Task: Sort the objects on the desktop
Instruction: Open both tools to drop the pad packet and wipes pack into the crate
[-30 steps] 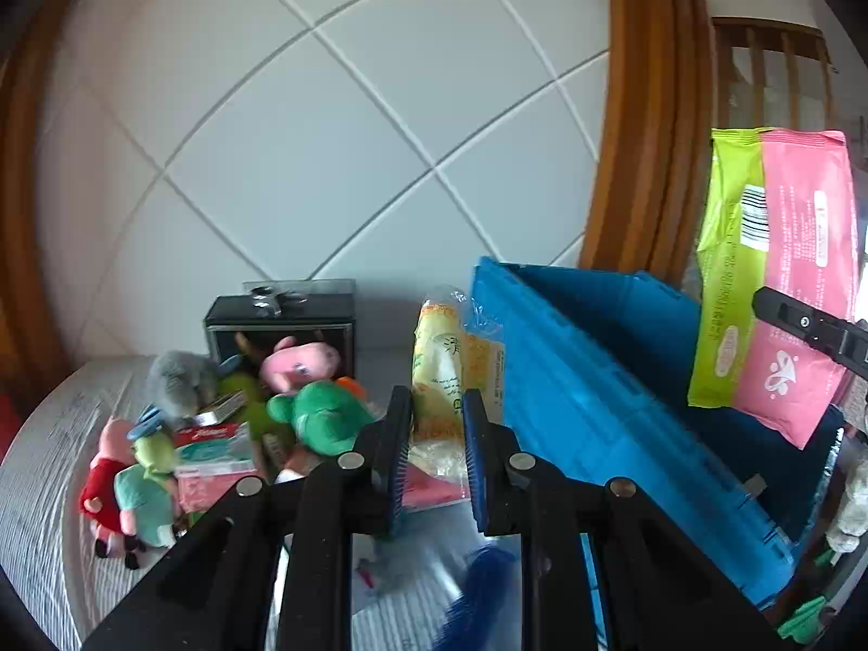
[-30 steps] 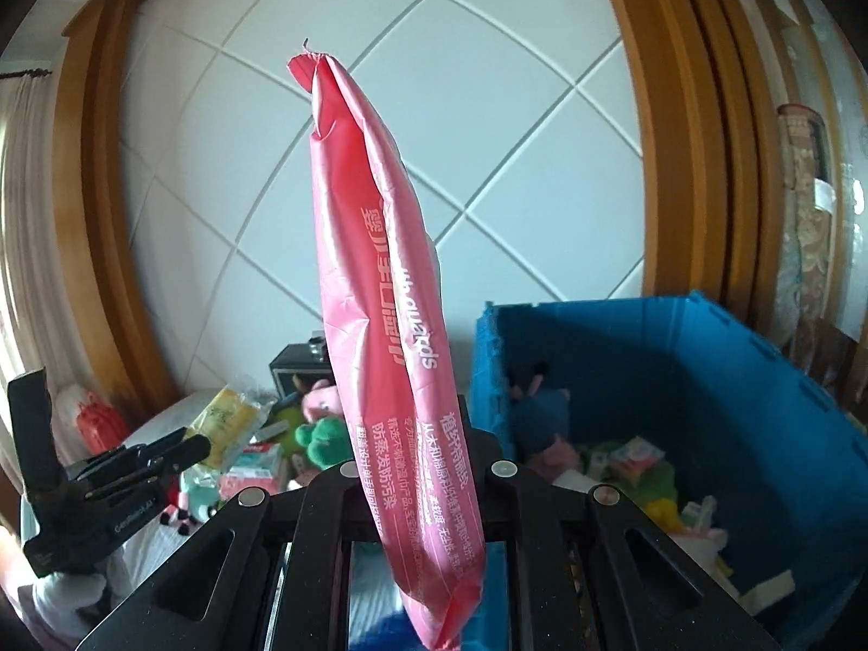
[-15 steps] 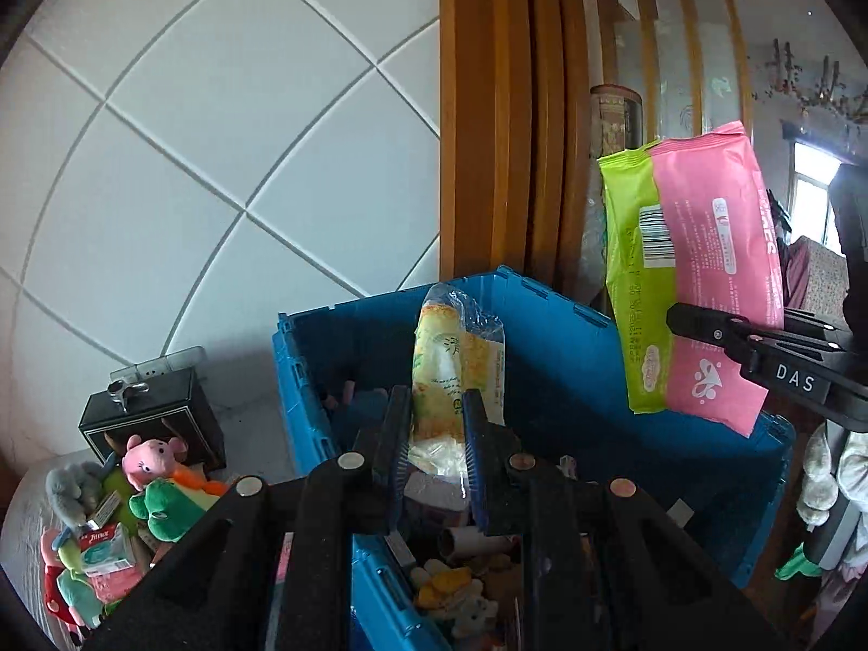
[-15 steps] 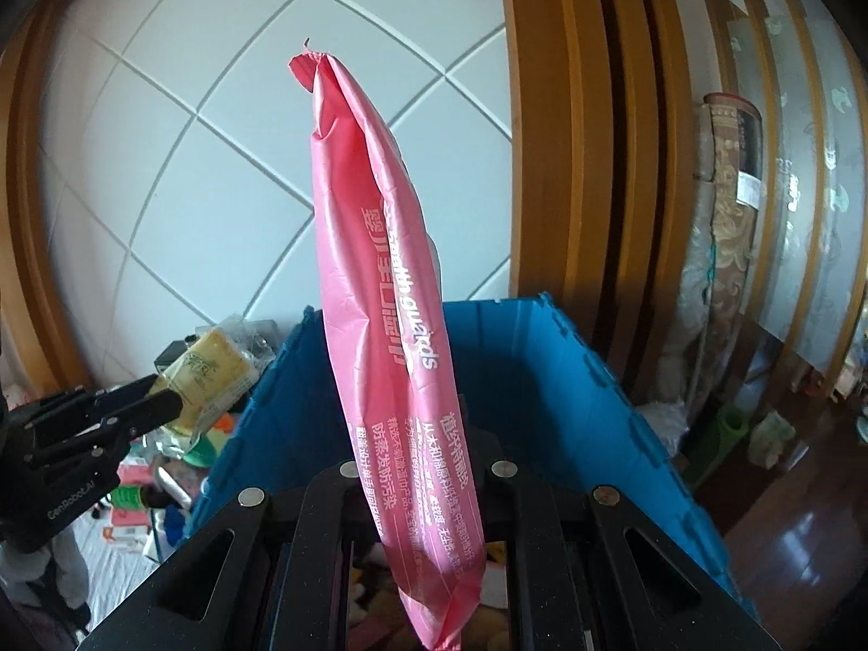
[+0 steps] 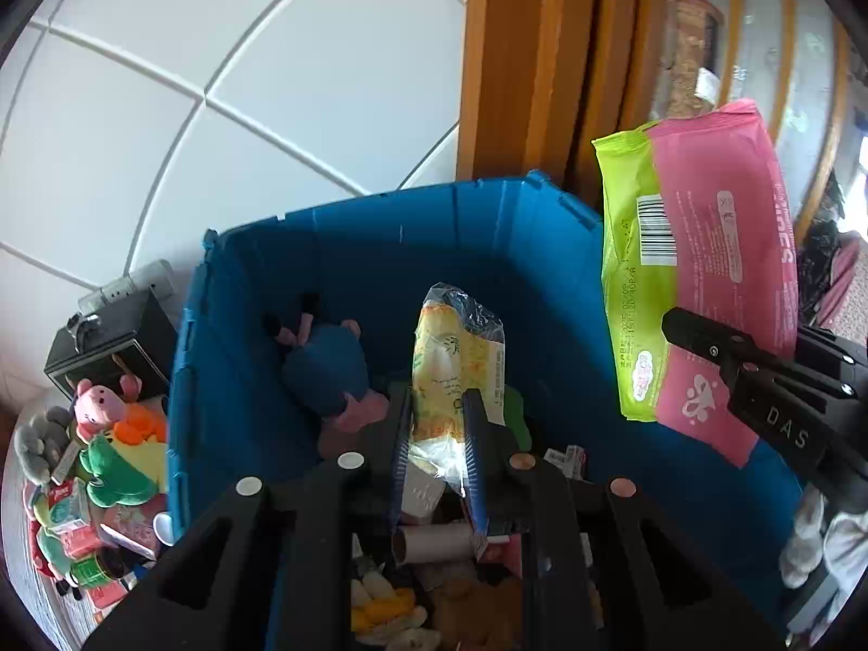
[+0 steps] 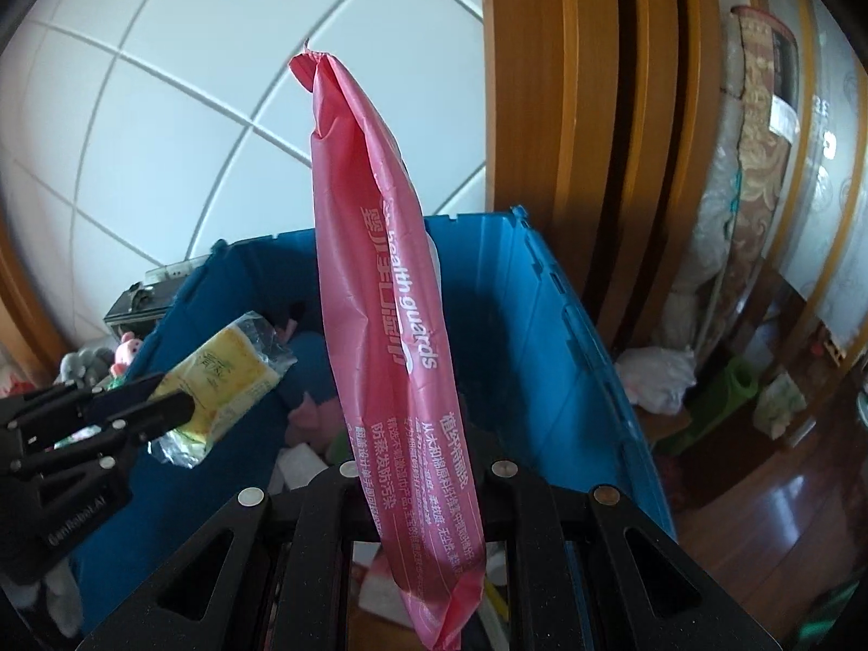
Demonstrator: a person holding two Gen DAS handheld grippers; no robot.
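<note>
Both claws are clamped on packets above the blue crate (image 5: 542, 249), the left claw (image 5: 436, 453) on a yellow tissue pack (image 5: 455, 363), the right claw (image 6: 420, 488) on a pink wipes pack (image 6: 380, 293), which are best lowered inside before release.

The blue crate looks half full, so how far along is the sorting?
Done: toys and a cardboard tube lie in the blue crate. In hand: the left gripper holds a yellow packet, the right gripper a pink wipes pack, both over it. Left: the plush toys outside.
</note>
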